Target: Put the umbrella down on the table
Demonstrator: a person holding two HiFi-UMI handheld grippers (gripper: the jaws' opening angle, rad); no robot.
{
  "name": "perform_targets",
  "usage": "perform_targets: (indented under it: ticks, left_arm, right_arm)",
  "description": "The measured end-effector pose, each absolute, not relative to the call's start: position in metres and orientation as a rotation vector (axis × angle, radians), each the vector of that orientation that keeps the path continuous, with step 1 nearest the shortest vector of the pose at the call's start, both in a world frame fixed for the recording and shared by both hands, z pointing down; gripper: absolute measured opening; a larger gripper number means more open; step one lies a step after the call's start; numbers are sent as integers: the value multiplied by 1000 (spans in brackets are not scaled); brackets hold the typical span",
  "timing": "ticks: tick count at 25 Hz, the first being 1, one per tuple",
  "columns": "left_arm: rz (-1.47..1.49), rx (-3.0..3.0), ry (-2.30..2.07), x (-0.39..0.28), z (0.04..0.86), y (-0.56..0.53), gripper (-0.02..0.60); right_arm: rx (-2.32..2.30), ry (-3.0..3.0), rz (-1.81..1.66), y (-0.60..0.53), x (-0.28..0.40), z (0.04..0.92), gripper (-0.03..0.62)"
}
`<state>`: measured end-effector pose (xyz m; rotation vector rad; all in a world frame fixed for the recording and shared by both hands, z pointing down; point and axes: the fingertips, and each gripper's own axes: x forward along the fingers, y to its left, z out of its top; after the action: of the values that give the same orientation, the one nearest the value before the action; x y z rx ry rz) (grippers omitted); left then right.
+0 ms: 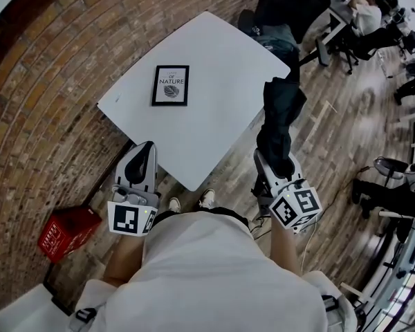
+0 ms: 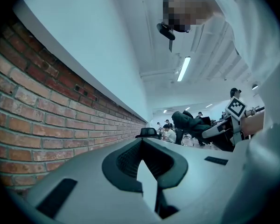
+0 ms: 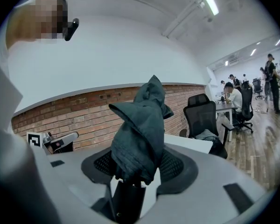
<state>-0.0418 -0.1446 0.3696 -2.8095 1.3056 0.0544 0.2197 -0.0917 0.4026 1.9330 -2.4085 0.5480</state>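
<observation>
While the folded dark umbrella (image 1: 280, 120) is pinched by its handle in the right tool (image 1: 277, 163), it is held in the air at the right edge of the white surface (image 1: 221, 95). Its bunched cloth points to the far side, and no part of it is laid down yet. It would best be carried left over the bare middle and lowered until its whole length lies flat. Only then should the grip be let go, so that nothing overhangs. Open room is judged to lie between the framed print (image 1: 171, 85) at the far left and the right edge. A chair (image 1: 277, 33) hung with clothing is crowded against the far right corner. The left tool (image 1: 144, 151) is pressed together on nothing, near the near left edge.
</observation>
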Motion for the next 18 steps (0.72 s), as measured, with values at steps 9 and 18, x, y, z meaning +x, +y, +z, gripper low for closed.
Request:
perform_targets:
  ticks: [9,18]
  left_arm:
    - [43,-2776,1374,-51,370,-146,23]
    - [23,-2725,1468,-69,371,-142,23]
  right_arm:
    - [1854,-2443,529,-133,214,412,238]
    - [1723,-2450,602,-196,202,448,238]
